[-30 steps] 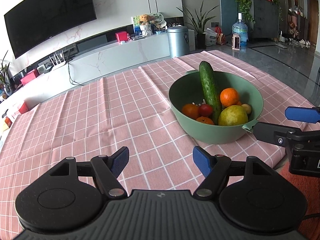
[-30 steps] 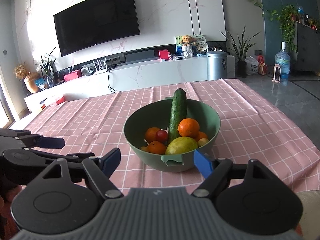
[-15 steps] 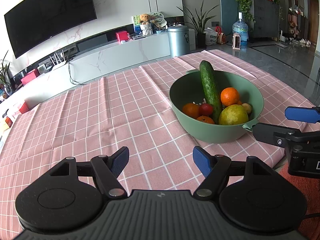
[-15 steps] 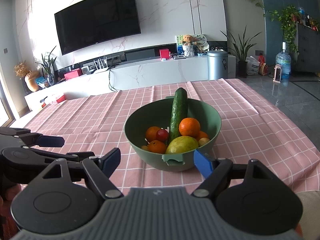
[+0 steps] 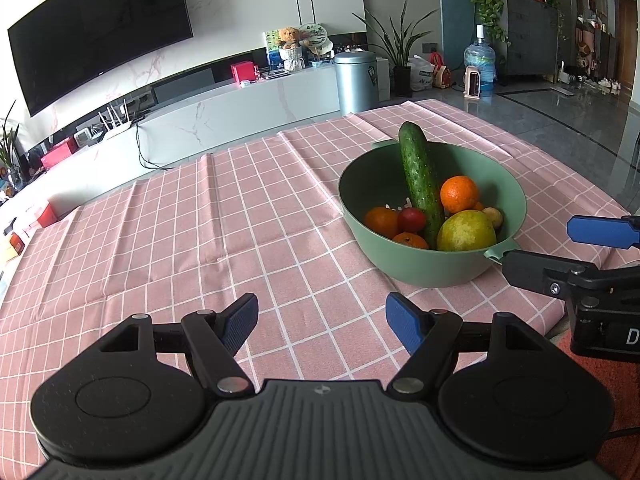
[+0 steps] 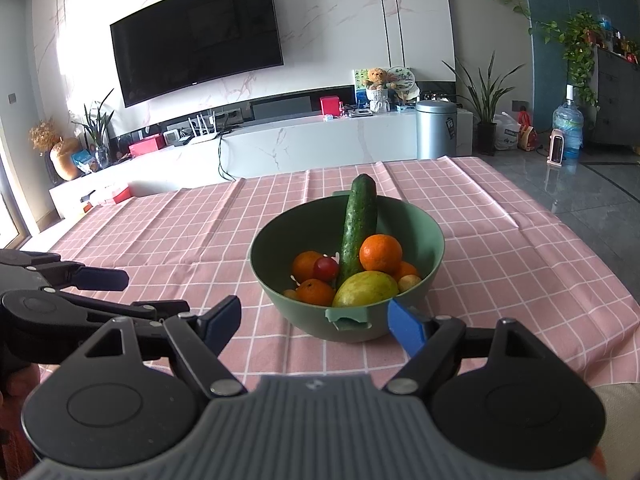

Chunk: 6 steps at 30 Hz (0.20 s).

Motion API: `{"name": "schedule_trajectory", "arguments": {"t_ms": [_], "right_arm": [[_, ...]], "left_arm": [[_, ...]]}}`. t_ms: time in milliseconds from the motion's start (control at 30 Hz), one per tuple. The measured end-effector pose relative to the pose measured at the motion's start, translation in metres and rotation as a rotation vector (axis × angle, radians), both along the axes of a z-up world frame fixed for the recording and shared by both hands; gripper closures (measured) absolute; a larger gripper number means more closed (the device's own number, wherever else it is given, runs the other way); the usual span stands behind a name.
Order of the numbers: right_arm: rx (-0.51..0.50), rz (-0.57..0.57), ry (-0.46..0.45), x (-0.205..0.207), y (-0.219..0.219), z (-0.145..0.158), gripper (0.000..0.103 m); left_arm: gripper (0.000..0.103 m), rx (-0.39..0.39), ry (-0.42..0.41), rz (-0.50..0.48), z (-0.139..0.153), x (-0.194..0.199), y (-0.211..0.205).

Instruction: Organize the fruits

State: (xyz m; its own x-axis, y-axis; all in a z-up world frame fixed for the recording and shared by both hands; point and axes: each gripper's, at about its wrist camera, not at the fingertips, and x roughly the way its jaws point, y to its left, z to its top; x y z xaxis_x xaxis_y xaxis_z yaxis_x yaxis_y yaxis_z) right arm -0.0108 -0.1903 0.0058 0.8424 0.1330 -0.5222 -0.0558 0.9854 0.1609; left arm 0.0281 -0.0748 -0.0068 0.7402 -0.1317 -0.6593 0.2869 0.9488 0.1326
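— What's in your bowl (image 6: 434, 250)?

— Your green bowl sits on the pink checked tabletop (image 5: 200, 216), and everything to sort is inside it. One cucumber (image 6: 358, 224) leans upright against the far rim, its tip above the edge. In front of the cucumber lies one yellow-green pear-like fruit (image 6: 366, 289), against the near wall. I count four oranges (image 6: 380, 254): one high at the cucumber's right, two at its left, one half hidden behind the pear. One small red fruit (image 6: 325, 268) rests at the cucumber's left, and one pale round fruit (image 6: 410, 281) at the pear's right.

— Anything you can't make out?

— Small pale bits low at the left of the oranges are too small to name. The bowl's bottom is covered.

— And your claws?

— Your left claw (image 5: 322, 322) is spread wide, holding nothing, above the cloth on the near left of the bowl. Your right claw (image 6: 314, 322) is also wide open and empty, just in front of the bowl's near handle (image 6: 347, 319).
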Motion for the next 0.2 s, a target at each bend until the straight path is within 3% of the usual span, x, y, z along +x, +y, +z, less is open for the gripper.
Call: {"name": "schedule_trajectory", "arguments": {"t_ms": [200], "right_arm": [[-0.003, 0.002, 0.003, 0.0007, -0.0001, -0.0012, 0.026]], "left_arm": [[0.018, -0.015, 0.002, 0.003, 0.0021, 0.0012, 0.0036]]}}
